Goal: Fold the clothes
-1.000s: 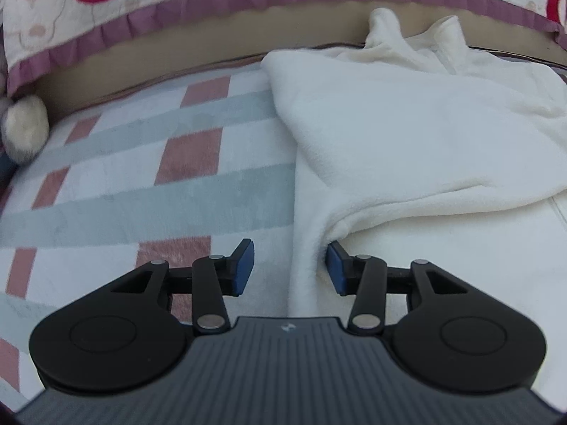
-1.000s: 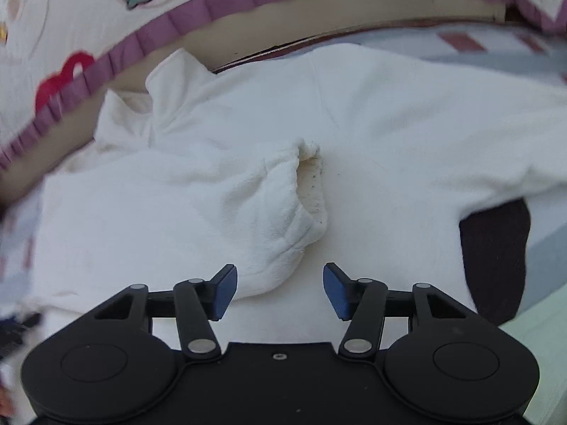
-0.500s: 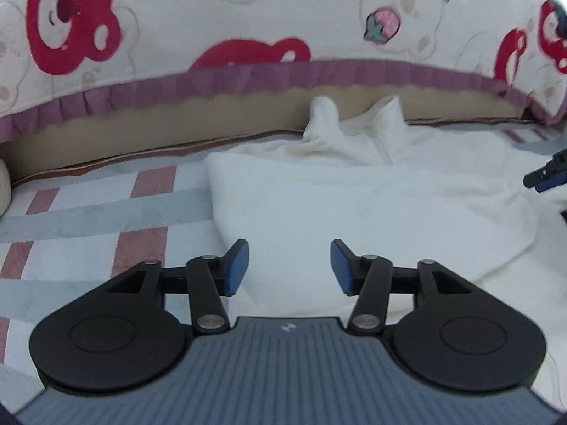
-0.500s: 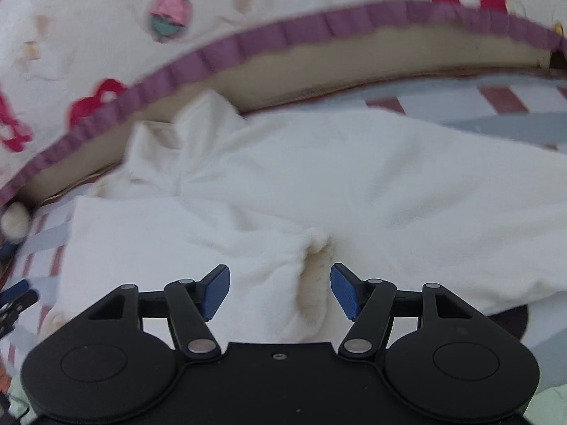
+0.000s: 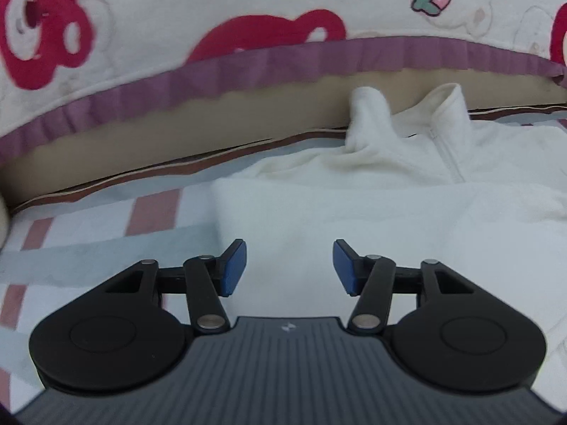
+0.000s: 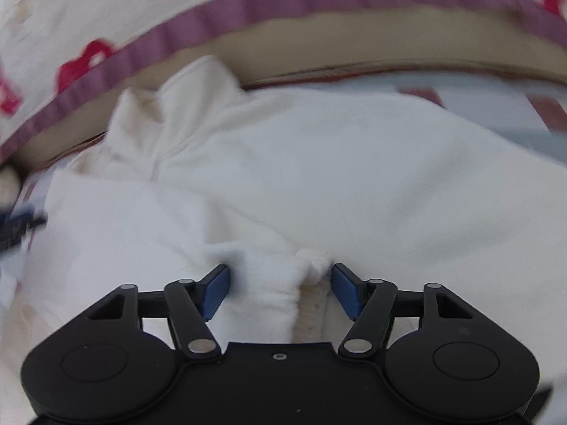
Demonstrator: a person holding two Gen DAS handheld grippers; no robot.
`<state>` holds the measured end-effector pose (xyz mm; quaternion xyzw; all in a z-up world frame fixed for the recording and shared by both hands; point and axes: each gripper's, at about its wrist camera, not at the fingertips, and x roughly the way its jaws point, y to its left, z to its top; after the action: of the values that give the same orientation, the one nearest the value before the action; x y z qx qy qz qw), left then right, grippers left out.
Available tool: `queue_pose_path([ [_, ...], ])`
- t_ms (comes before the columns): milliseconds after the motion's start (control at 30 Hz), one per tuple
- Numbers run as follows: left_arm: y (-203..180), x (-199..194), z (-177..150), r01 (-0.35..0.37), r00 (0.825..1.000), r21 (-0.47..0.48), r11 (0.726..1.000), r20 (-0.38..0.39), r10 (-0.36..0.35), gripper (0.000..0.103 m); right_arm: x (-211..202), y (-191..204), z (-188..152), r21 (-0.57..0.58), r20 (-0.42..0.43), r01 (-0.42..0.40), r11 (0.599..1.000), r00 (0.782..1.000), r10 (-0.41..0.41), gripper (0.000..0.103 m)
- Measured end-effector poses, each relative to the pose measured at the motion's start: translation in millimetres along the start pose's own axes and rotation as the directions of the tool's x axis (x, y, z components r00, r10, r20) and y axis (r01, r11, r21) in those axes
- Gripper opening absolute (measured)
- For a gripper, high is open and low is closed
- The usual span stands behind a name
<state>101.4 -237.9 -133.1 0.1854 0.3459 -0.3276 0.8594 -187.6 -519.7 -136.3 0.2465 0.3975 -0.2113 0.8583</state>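
White fleece garment lies spread on the striped bed, collar toward the headboard, left side already lapped inward. Right claw is open, straddling the sleeve cuff, probably mid sleeve-fold (view blurred); next: close on cuff. Left claw is open, holding nothing. No readable text.

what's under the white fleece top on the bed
The white fleece top lies on a striped blanket, which shows past its left edge. What sits beneath the garment's middle is covered, so it cannot be seen.
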Motion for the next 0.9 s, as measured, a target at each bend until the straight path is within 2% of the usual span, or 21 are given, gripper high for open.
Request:
queue_pose_path([
  [33, -1, 5, 3, 0.005, 1.000, 0.007, 1.000, 0.010, -0.005, 0.056, 1, 3, -3, -0.034, 0.026, 0.000, 0.999, 1.000, 0.001, 0.040],
  [67, 0, 10, 5, 0.008, 1.000, -0.008, 1.000, -0.003, -0.008, 0.056, -1, 6, -5, -0.051, 0.047, 0.000, 0.999, 0.999, 0.003, 0.038],
  [167, 5, 20, 6, -0.008, 1.000, -0.043, 0.999, -0.025, 0.007, 0.056, -22, 22, -1, -0.171, 0.141, 0.039, 0.984, 0.990, -0.014, 0.036],
  [233, 8, 27, 6, -0.007, 0.999, -0.035, 0.999, -0.048, 0.006, 0.049, -41, 32, 11, -0.243, 0.233, 0.060, 0.968, 0.973, -0.002, 0.035],
  [267, 9, 31, 5, -0.007, 0.998, -0.031, 1.000, -0.060, 0.005, 0.032, -50, 34, 19, -0.246, 0.274, 0.060, 0.968, 0.962, 0.010, 0.035],
  [300, 9, 33, 5, -0.010, 0.998, -0.020, 1.000, -0.069, 0.009, 0.021, -57, 34, 27, -0.242, 0.311, 0.059, 0.968, 0.950, 0.020, 0.035],
  [367, 4, 31, 5, -0.039, 0.997, 0.039, 0.998, -0.068, 0.041, 0.019, -52, 32, 38, -0.246, 0.320, 0.071, 0.967, 0.947, 0.012, 0.036],
  [433, 0, 31, 4, -0.069, 0.995, 0.067, 0.995, -0.074, 0.074, 0.019, -31, 21, 33, -0.224, 0.280, 0.084, 0.971, 0.960, -0.018, 0.036],
  [500, -2, 33, 6, -0.093, 0.993, 0.068, 0.993, -0.073, 0.098, 0.026, -6, 8, 24, -0.194, 0.230, 0.098, 0.976, 0.972, -0.052, 0.036],
  [567, -3, 36, 8, -0.111, 0.991, 0.064, 0.992, -0.065, 0.116, 0.032, 7, -4, 16, -0.143, 0.207, 0.071, 0.987, 0.977, -0.041, 0.036],
  [667, -5, 40, 11, -0.139, 0.988, 0.057, 0.989, -0.054, 0.142, 0.063, 8, -9, 17, -0.147, 0.207, 0.048, 0.988, 0.978, -0.016, 0.038],
  [733, -6, 41, 12, -0.147, 0.987, 0.070, 0.987, -0.046, 0.151, 0.066, 7, -12, 18, -0.138, 0.205, 0.033, 0.990, 0.979, -0.004, 0.038],
  [767, -7, 41, 12, -0.148, 0.987, 0.082, 0.986, -0.042, 0.152, 0.053, 7, -13, 18, -0.133, 0.204, 0.028, 0.991, 0.979, 0.000, 0.038],
  [800, -9, 41, 12, -0.149, 0.987, 0.093, 0.984, -0.039, 0.153, 0.013, 7, -14, 17, -0.129, 0.202, 0.024, 0.991, 0.979, 0.002, 0.038],
  [900, -12, 41, 12, -0.152, 0.987, 0.128, 0.980, -0.027, 0.157, 0.012, 6, -17, 15, -0.114, 0.200, 0.017, 0.993, 0.980, 0.006, 0.038],
])
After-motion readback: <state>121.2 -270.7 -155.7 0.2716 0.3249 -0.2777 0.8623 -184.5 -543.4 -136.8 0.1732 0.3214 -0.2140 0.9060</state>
